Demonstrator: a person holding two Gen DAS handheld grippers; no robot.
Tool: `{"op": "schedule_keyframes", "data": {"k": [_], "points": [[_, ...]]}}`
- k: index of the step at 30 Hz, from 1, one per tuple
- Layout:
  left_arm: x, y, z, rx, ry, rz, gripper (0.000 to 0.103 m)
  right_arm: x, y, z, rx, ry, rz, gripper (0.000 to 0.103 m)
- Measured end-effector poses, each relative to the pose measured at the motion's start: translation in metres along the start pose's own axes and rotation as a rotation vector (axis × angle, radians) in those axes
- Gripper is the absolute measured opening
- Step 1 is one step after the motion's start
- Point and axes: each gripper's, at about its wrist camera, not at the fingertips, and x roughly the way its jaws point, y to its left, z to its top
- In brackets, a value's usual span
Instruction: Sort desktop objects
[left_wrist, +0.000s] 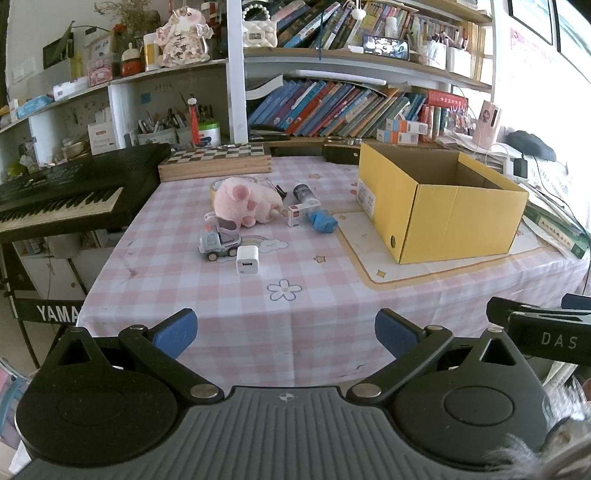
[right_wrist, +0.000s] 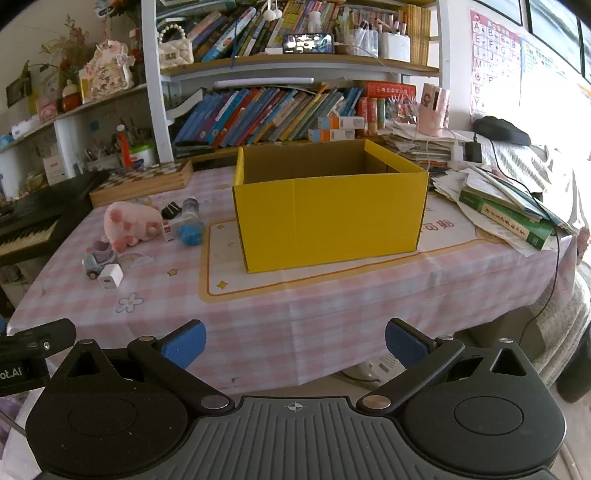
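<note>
An open yellow cardboard box (left_wrist: 443, 218) (right_wrist: 328, 218) stands on the pink checked tablecloth (left_wrist: 295, 317). Left of it lies a cluster: a pink plush paw (left_wrist: 245, 201) (right_wrist: 129, 221), a grey toy truck (left_wrist: 218, 240) (right_wrist: 96, 258), a white charger cube (left_wrist: 247, 260) (right_wrist: 110, 277), a small white-and-red box (left_wrist: 297, 214), a blue crumpled item (left_wrist: 322, 221) (right_wrist: 190, 232), a small bottle (left_wrist: 306, 194) and a black clip (right_wrist: 170, 210). My left gripper (left_wrist: 284, 334) and right gripper (right_wrist: 293, 343) are both open and empty, held back at the table's near edge.
A black keyboard (left_wrist: 62, 199) stands left of the table. A wooden chessboard box (left_wrist: 216, 162) lies at the back. Bookshelves rise behind. Stacked books and papers (right_wrist: 509, 206) with cables sit at the right edge.
</note>
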Motion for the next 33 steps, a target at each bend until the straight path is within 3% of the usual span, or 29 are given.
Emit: {"op": "schedule_keyframes", "data": {"k": [33], "points": [[0.0096,0.0042,-0.0097,-0.001,0.015,0.008,0.103,0.0052,0.002,-0.0033,-0.004,0.01,0.0,0.103]]}}
